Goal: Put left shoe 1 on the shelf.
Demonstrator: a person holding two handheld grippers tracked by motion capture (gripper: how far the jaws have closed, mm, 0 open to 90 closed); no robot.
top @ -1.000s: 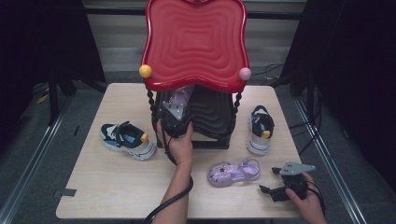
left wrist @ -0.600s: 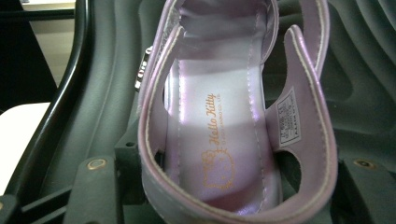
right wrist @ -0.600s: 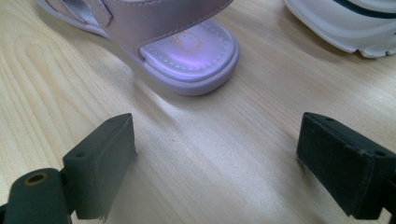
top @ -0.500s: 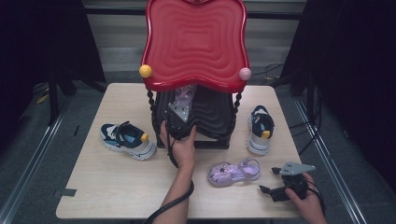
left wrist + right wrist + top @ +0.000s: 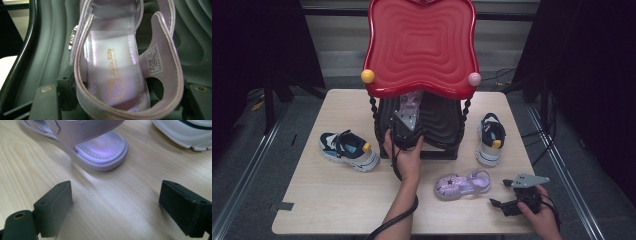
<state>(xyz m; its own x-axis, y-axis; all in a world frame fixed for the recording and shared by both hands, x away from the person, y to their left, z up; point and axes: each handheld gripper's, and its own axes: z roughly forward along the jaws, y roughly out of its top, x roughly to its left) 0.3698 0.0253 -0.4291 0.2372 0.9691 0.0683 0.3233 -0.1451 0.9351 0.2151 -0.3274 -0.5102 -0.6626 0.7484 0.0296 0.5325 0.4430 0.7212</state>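
Observation:
A purple sandal (image 5: 115, 62) lies on the ribbed black shelf (image 5: 442, 120) under the red wavy top (image 5: 422, 45). My left gripper (image 5: 408, 114) reaches in below that top. In the left gripper view the sandal's heel sits between my left gripper's (image 5: 125, 100) jaws, which have just been opening. The pads stand beside the heel strap without squeezing it. A second purple sandal (image 5: 462, 184) lies on the table, its toe (image 5: 100, 147) just ahead of my right gripper (image 5: 125, 205). My right gripper (image 5: 499, 193) rests open near the front right corner, with nothing between its jaws.
A navy and white sneaker (image 5: 348, 150) lies left of the rack and another sneaker (image 5: 490, 137) lies to its right, its white sole (image 5: 185, 132) ahead of my right gripper. The wooden table (image 5: 327, 200) has bare board along its front. Black twisted posts (image 5: 374, 112) hold up the red top.

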